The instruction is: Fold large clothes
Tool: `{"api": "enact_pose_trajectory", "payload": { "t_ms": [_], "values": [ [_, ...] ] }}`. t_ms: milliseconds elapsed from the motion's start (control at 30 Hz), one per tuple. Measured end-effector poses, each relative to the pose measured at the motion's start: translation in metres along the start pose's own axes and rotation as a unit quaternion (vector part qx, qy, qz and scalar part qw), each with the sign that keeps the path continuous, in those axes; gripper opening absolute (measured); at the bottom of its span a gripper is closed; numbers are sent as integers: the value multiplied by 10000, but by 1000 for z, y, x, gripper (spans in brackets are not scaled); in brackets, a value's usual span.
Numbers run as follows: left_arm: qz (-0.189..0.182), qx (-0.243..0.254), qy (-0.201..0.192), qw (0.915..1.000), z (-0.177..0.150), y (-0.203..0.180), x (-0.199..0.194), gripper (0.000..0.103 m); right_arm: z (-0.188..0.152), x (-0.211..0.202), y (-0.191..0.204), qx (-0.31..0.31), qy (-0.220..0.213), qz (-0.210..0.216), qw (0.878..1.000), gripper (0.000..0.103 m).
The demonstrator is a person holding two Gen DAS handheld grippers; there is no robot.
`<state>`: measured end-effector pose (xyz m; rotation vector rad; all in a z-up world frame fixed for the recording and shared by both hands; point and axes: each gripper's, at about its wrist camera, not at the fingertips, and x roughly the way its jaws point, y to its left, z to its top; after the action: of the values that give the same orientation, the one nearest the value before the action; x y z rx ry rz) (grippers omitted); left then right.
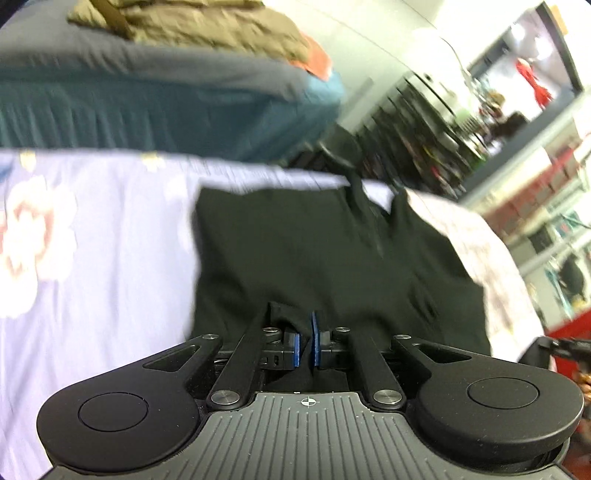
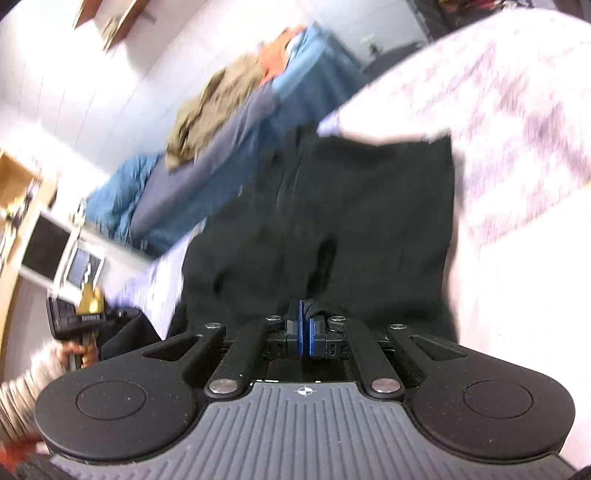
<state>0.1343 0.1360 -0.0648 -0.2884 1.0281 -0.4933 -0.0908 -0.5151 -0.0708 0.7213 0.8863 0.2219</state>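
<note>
A large black garment (image 1: pixel 314 251) lies spread on a pale lilac flowered bedsheet (image 1: pixel 92 240). My left gripper (image 1: pixel 306 341) is shut on a bunched edge of the garment, with black cloth between its blue pads. In the right wrist view the same black garment (image 2: pixel 351 214) hangs ahead, and my right gripper (image 2: pixel 306 332) is shut on another part of its edge. The left gripper (image 2: pixel 79 314) also shows at the left of the right wrist view, held in a hand. Both views are blurred.
A second bed with a blue cover (image 1: pixel 166 114) stands behind, with an olive quilt (image 1: pixel 207 26) and an orange cloth (image 1: pixel 314 61) on it. Dark shelves of goods (image 1: pixel 424 136) stand to the right. A pale patterned sleeve (image 2: pixel 517 129) fills the right wrist view's right side.
</note>
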Motion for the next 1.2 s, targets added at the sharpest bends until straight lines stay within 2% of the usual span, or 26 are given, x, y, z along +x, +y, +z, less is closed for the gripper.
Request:
{"api": "enact_pose_trajectory", "payload": {
  "t_ms": [167, 333, 400, 467, 500, 567, 600, 633, 667, 700, 733, 767, 833, 900, 933, 1033, 1100, 1200],
  "values": [
    [366, -518, -418, 9971, 47, 14, 27, 52, 52, 20, -24, 408, -510, -198, 9977, 5],
    [774, -799, -651, 9917, 94, 16, 54, 52, 89, 55, -45, 962, -1010, -444, 9892, 5],
    [712, -914, -586, 9915, 105, 14, 69, 51, 101, 67, -55, 1159, -1118, -514, 9856, 5],
    [1031, -795, -523, 9901, 112, 6, 82, 51, 111, 80, -66, 1352, -1079, -438, 9840, 5],
    [1236, -811, -477, 9879, 117, 5, 92, 52, 115, 85, -66, 1364, -1051, -565, 9834, 5],
    [1382, -1059, -402, 9839, 118, 5, 106, 53, 119, 96, -70, 1423, -1019, -724, 9819, 5],
    [1402, -1234, -409, 9816, 119, 8, 110, 61, 120, 103, -72, 1502, -1005, -778, 9805, 5],
    [1420, -1411, -396, 9790, 118, 11, 112, 74, 121, 108, -76, 1632, -997, -822, 9781, 5],
    [1426, -1604, -381, 9760, 118, 15, 114, 83, 121, 113, -81, 1774, -987, -850, 9755, 10],
    [1481, -1762, -381, 9724, 119, 19, 114, 102, 121, 116, -84, 1886, -959, -921, 9730, 13],
    [1536, -1879, -433, 9691, 119, 23, 110, 103, 120, 120, -88, 1992, -932, -1018, 9702, 28],
    [1574, -1967, -627, 9657, 119, 27, 103, 103, 120, 118, -91, 2073, -958, -1062, 9678, 49],
    [1644, -2178, -1120, 9555, 118, 38, 83, 103, 119, 108, -94, 2162, -1277, -1184, 9607, 73],
    [1755, -2470, -1175, 9457, 118, 52, 68, 103, 119, 89, -93, 2134, -1712, -1394, 9517, 74],
    [1750, -2484, -1119, 9461, 117, 56, 63, 103, 120, 83, -92, 2041, -1777, -1463, 9515, 74],
    [1781, -1917, -900, 9610, 102, 45, 60, 103, 122, 83, -75, 1271, -1532, -1728, 9646, 74],
    [1807, -1312, -691, 9723, 83, 24, 68, 103, 112, 94, -47, 303, -1337, -2035, 9694, 74],
    [1623, -320, -336, 9857, 39, -24, 87, 103, 79, 123, 0, -1206, -954, -2158, 9643, 77]
  ]
}}
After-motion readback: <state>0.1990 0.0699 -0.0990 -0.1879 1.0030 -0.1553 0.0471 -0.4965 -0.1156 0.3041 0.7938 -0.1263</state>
